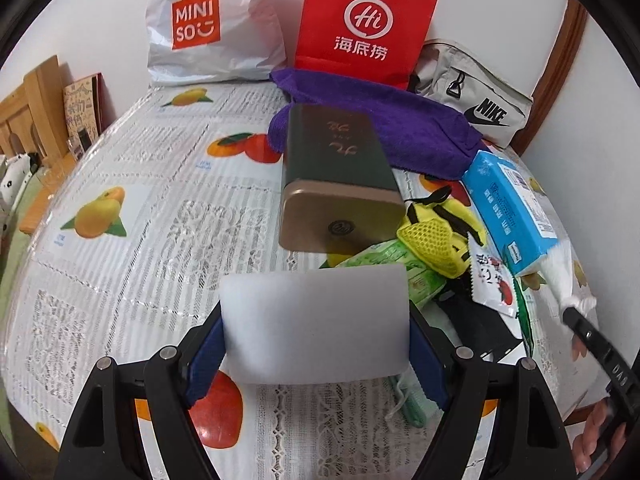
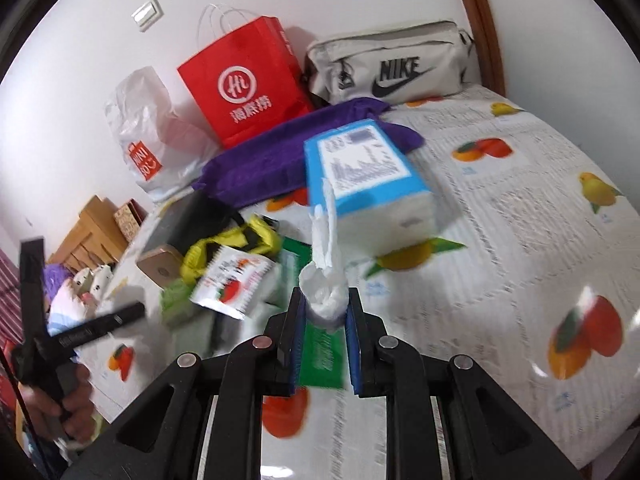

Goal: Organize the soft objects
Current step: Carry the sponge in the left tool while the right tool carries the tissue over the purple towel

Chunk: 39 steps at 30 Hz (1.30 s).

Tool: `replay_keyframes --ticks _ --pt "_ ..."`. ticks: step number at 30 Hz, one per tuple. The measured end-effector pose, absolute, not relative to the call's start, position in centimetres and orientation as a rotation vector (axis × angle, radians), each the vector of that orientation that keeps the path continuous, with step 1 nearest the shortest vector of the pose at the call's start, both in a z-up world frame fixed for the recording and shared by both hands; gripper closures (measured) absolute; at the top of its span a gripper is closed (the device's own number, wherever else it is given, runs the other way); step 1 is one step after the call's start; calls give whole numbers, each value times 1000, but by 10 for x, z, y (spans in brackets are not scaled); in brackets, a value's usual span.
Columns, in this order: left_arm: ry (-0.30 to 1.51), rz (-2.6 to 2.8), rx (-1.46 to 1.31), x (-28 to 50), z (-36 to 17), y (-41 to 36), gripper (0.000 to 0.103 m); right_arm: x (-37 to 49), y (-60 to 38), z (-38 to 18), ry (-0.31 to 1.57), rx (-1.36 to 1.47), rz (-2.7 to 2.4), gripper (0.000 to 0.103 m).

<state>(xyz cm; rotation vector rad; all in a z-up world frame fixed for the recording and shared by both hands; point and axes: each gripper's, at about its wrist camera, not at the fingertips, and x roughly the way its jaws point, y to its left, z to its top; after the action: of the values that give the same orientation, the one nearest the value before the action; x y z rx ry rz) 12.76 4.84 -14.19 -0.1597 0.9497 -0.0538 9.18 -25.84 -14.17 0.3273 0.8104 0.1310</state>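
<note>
My left gripper (image 1: 316,320) is shut on a white sponge block (image 1: 316,320) and holds it above the table. My right gripper (image 2: 325,304) is shut on a white tissue (image 2: 326,276) that stretches out of a blue tissue pack (image 2: 368,176), which hangs tilted above the table. The pack (image 1: 512,208) and the tissue (image 1: 560,276) also show at the right of the left wrist view. A purple towel (image 1: 400,120) lies at the back. A yellow mesh pouch (image 1: 436,236) lies beside a dark green and gold tin (image 1: 336,184).
A white Miniso bag (image 1: 212,24), a red paper bag (image 1: 364,24) and a grey Nike bag (image 1: 476,92) stand against the wall. Green wipes packs (image 1: 400,272) and a snack sachet (image 1: 492,280) lie in the clutter. A fruit-print cloth (image 1: 120,240) covers the table.
</note>
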Motion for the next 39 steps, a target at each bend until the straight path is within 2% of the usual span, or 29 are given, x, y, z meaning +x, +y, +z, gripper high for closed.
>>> replay_keyframes --ticks 9,18,26,39 --pt "923 -38 -120 136 -113 37 23 87 -283 -151 879 258 117 84" --pt "888 -43 -111 157 -80 31 23 105 -284 -94 780 214 192 84" --pt "871 -37 -111 189 -62 33 23 161 -273 -61 738 167 213 84" --pt "900 -24 -104 270 -68 36 23 268 -250 -59 759 87 223 84"
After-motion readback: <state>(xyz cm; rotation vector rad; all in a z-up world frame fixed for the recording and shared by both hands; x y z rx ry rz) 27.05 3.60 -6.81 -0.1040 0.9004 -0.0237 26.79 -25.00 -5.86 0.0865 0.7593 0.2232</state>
